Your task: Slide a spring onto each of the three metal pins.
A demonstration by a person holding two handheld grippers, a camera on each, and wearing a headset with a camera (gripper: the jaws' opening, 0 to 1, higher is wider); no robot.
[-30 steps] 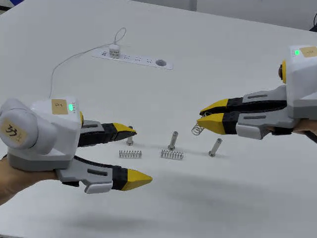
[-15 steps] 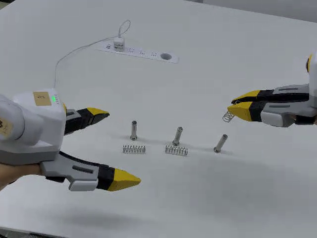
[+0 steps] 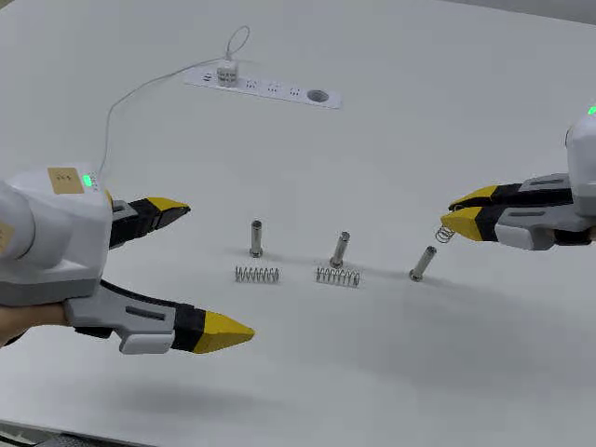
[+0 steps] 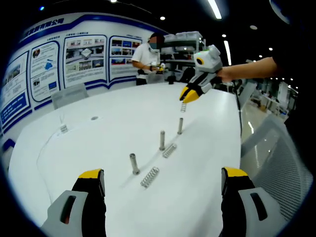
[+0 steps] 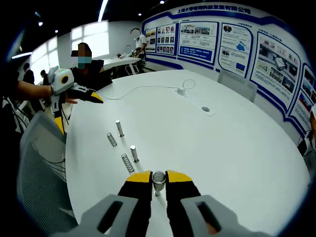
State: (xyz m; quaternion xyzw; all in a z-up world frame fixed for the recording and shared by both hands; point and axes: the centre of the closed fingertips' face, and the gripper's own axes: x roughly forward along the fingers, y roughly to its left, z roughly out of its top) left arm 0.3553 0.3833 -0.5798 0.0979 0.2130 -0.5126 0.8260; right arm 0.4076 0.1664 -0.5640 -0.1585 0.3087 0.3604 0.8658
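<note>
My right gripper [image 3: 456, 216] is closed on a spring [image 3: 445, 233], holding it near the right-hand pin [image 3: 423, 264] so it can drop over. My left gripper [image 3: 219, 268] hangs wide open and empty, clear of the two springs [image 3: 257, 274] lying by the other pins [image 3: 256, 237].

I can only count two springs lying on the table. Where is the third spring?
The third spring is pinched in the right gripper, on the right of the head view, held just above the rightmost pin.
</note>
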